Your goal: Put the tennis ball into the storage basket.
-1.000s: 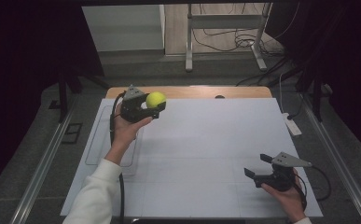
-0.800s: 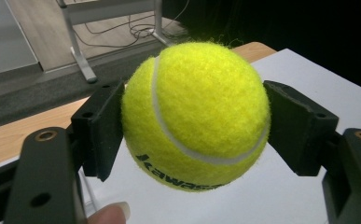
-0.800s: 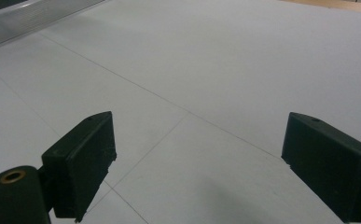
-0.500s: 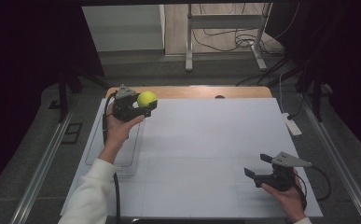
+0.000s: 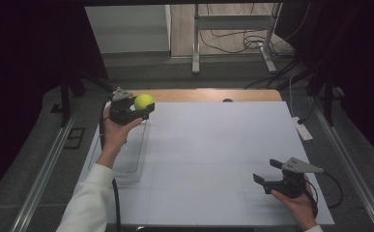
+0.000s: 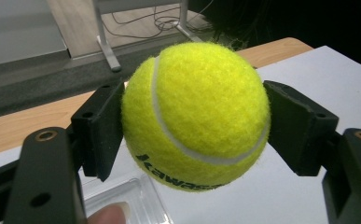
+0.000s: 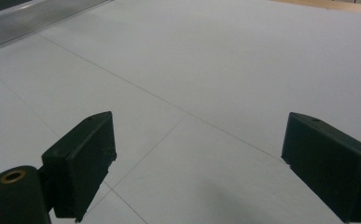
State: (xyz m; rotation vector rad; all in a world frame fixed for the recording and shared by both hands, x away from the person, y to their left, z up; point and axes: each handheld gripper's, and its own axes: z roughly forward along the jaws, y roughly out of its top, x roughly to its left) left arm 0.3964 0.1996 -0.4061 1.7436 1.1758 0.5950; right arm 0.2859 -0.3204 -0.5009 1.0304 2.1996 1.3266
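Left gripper [image 5: 143, 107] is pinching the yellow tennis ball [image 5: 144, 101] between both pads, and it's drifted left since the earlier frames, now over the clear tray [image 5: 126, 159]. Right gripper [image 5: 267, 174] hasn't budged, jaws spread wide over the white table [image 5: 213, 145].

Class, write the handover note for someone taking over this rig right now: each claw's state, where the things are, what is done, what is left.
Left claw: shut on the yellow felt tennis ball, held in the air above the far end of the clear plastic tray.
Right claw: open, nothing between its jaws, low over the white table sheet at the near right.
Done: ball gripped and lifted.
Left: probably set the ball down, perhaps in the tray; release.
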